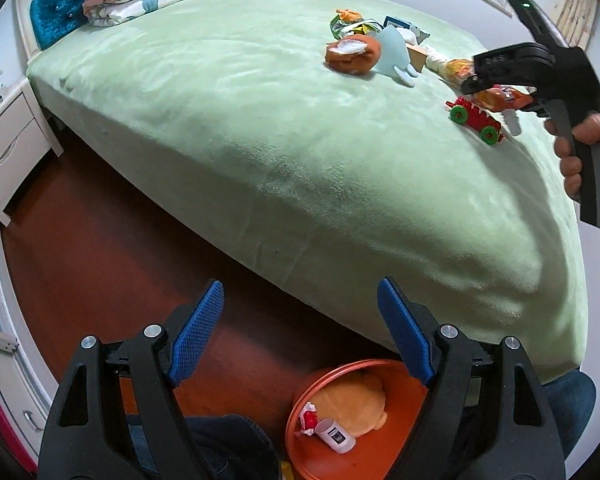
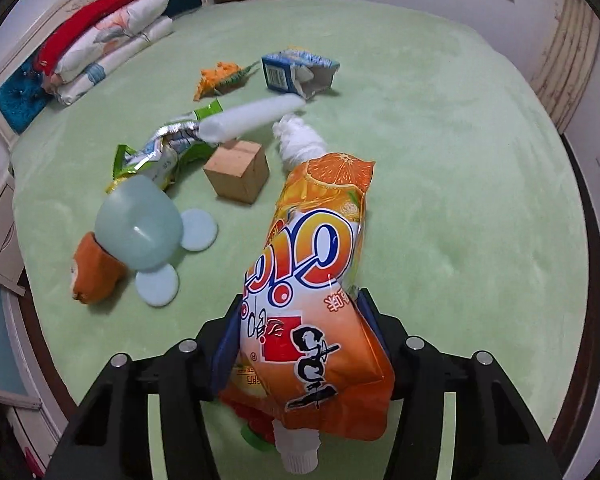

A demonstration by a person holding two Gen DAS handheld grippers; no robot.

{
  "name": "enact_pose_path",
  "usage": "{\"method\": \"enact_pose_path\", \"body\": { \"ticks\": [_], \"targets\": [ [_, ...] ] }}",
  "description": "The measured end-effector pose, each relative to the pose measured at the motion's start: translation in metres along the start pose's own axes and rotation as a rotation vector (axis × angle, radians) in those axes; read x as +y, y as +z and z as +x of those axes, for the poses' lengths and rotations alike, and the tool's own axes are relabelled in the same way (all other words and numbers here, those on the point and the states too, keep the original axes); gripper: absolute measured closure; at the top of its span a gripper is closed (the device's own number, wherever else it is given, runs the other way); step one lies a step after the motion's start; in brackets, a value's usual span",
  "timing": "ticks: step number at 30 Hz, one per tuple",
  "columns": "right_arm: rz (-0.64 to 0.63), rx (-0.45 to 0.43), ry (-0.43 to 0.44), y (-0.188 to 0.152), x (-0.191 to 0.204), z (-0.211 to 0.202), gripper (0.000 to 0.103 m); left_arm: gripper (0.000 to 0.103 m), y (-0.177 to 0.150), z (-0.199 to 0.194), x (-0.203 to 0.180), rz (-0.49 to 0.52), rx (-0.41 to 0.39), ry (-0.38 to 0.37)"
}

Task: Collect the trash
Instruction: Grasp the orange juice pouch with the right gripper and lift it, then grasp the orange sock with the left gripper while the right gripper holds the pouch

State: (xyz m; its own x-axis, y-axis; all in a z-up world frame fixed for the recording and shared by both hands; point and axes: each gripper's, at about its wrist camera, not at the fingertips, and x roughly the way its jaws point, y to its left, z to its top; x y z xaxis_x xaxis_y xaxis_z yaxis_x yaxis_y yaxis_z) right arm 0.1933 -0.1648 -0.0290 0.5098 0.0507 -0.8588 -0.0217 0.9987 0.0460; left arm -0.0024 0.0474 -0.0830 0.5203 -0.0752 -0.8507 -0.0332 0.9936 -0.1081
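Orange and white, the juice pouch [image 2: 320,304] filled the nearest part of the right wrist view, pinched between the two fingers of the right claw [image 2: 300,320], which had closed on it. Its white spout pointed back toward the camera at the bottom edge, and its far end hung above the green bed [image 2: 460,200]. Something red and green peeked out beneath the pouch – too covered to name from this side. The pouch also hid part of a white wad of tissue [image 2: 300,142] behind it.

Farther off on the bed lay a wooden block [image 2: 238,174], a crumpled green and silver wrapper [image 2: 168,152] with a white tube-shaped thing resting across it, a torn blue carton [image 2: 296,72], an orange toy [image 2: 220,78], a pale blue cup with two round ears [image 2: 140,232] and a brown plush piece [image 2: 94,276] partly behind the cup. Folded bedding [image 2: 108,48] sat by the headboard.

From the left wrist view, the left claw [image 1: 300,328] stood wide with nothing between its blue pads [image 1: 198,332], held over the dark floor beside the bed's edge. Below it an orange bin [image 1: 340,440], cut off by the claw's right finger and the frame, held a yellow plush toy [image 1: 352,404], a small white bottle [image 1: 336,436] and a red and white scrap [image 1: 310,418]. Up on the bed a red toy car with green wheels [image 1: 476,120] lay just under the right claw [image 1: 496,84] – there the pouch showed only as an orange sliver. A hand [image 1: 588,152] gripped the handle, cut off at the frame's edge.
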Motion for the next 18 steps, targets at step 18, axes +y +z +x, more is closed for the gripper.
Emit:
{"method": "enact_pose_path", "body": {
  "ticks": [18],
  "targets": [
    [-0.085,-0.276,0.14,-0.11,-0.031,-0.154,0.05,0.026,0.061,-0.005,-0.023,0.058,-0.117,-0.015]
  ]
}}
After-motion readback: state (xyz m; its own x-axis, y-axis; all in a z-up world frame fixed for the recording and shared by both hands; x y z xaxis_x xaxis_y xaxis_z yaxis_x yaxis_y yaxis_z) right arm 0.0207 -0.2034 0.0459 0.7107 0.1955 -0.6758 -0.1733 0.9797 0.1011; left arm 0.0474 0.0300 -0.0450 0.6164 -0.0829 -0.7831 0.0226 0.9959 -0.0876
